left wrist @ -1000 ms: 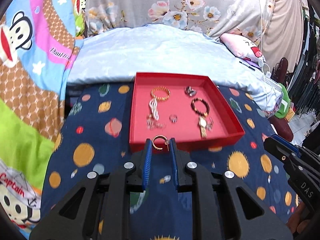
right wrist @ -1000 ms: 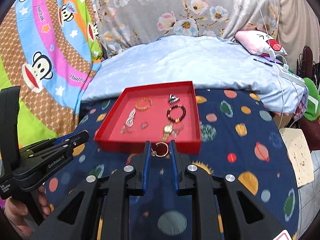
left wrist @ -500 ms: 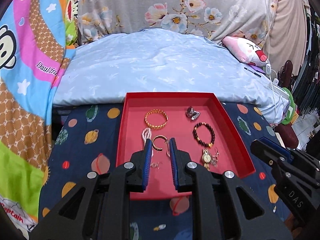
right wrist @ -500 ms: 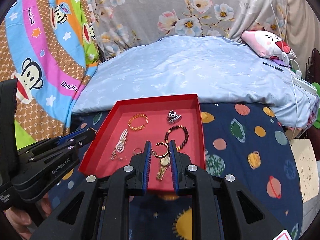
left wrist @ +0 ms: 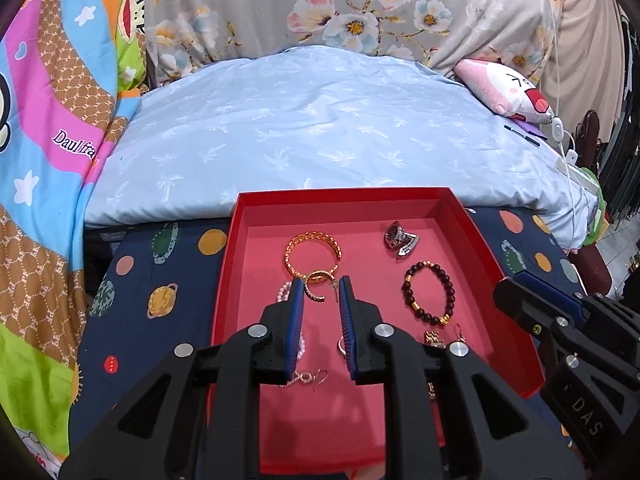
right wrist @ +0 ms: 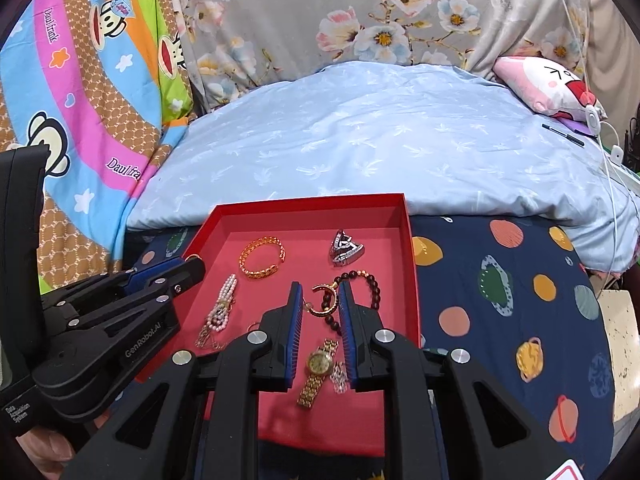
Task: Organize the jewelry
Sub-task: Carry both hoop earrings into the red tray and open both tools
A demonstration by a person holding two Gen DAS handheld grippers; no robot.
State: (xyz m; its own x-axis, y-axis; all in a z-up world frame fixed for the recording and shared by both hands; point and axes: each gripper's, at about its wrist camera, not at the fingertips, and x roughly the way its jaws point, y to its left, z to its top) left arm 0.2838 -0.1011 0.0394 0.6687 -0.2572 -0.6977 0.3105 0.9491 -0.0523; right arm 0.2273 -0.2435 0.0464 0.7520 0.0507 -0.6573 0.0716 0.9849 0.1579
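A red tray lies on a planet-print cloth. In it are a gold bangle, a dark bead bracelet, a silver ring piece, a pearl bracelet and a gold watch. My left gripper is above the tray, shut on a gold hoop earring. My right gripper is above the tray, shut on another gold hoop earring. Each gripper shows at the edge of the other view.
A pale blue quilt rises right behind the tray. A cartoon-print blanket hangs at the left. A pink plush pillow and white cables lie at the right. A small earring lies under my left gripper.
Both grippers have moved forward from the tray's near edge to above its floor, each still holding its hoop earring. The tray looks larger and closer.
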